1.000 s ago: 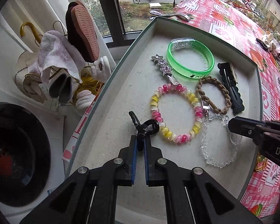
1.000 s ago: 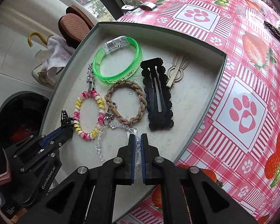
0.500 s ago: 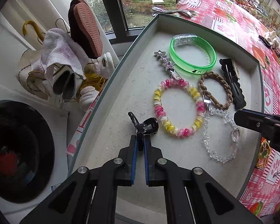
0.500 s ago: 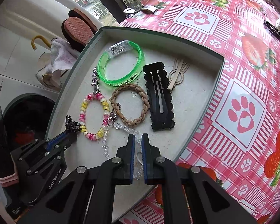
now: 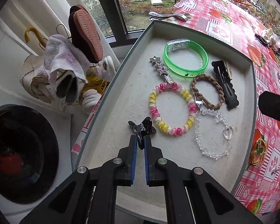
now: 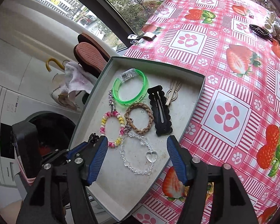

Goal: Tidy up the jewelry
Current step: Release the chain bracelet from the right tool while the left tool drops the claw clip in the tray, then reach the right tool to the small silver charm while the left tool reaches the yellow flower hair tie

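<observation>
Nearest, the left gripper is pinched tight on a small black hair claw, held at the near left part of the grey tray. Just right of it, the right gripper has just been opening; its jaws stand spread wide with nothing pressed between them, and the clear crystal bracelet lies flat on the tray below, free of both pads. Beyond lie a pink-and-yellow bead bracelet and a braided tan bracelet, touching the crystal one, then a black hair clip, and farthest a green bangle.
</observation>
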{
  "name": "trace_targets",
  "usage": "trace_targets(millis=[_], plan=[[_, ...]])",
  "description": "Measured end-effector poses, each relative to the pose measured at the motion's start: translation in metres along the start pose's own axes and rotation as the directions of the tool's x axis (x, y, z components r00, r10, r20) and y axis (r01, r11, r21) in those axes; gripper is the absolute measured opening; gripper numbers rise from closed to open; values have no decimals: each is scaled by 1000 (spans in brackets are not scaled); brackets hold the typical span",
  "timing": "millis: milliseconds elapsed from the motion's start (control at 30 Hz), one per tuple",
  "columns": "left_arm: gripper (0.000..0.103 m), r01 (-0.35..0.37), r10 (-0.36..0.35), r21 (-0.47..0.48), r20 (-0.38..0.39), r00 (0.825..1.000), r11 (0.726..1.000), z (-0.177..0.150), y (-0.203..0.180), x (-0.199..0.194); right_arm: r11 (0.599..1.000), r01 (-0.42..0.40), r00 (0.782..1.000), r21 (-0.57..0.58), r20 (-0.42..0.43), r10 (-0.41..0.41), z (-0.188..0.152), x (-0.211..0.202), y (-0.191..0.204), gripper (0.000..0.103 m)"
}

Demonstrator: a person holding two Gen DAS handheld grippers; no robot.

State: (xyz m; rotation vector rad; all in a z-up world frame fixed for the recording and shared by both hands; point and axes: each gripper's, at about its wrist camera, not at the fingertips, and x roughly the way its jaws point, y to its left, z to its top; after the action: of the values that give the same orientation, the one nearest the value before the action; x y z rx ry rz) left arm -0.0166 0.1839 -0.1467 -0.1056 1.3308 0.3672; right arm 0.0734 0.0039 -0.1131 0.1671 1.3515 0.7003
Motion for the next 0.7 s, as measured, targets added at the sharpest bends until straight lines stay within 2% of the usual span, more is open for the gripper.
trace_targets(millis=[33, 267, 300, 333, 400, 467, 567, 700], plan=[[14, 0, 0, 2, -1, 1000, 1000, 0, 0, -1, 1000, 1, 1000, 9, 7, -1, -1, -4, -2, 78], [16, 15, -15, 31, -2, 1000, 999, 3, -10, -11, 995, 43, 998, 92, 48, -48, -13, -39, -31, 80], [57, 17, -17, 36, -2, 1000, 999, 4, -12, -12, 993, 51, 997, 110, 51, -57, -16, -44, -36, 80], [103, 8, -8, 34, -4, 1000, 999, 5, -13, -14, 990, 59, 997, 128, 51, -66, -17, -47, -41, 80], [103, -12, 10, 36, 47, 999, 999, 6, -16, -21, 984, 73, 995, 161, 49, -82, -22, -56, -53, 80], [103, -6, 3, 58, 47, 999, 998, 8, -20, -24, 978, 90, 994, 189, 50, -101, -28, -65, -65, 81], [103, -9, 4, 91, 54, 999, 996, 9, -28, -29, 967, 125, 989, 223, 52, -140, -37, -79, -80, 102], [103, 4, -17, 158, 83, 996, 988, 4, -46, -45, 947, 170, 980, 272, 50, -191, -55, -99, -103, 103]])
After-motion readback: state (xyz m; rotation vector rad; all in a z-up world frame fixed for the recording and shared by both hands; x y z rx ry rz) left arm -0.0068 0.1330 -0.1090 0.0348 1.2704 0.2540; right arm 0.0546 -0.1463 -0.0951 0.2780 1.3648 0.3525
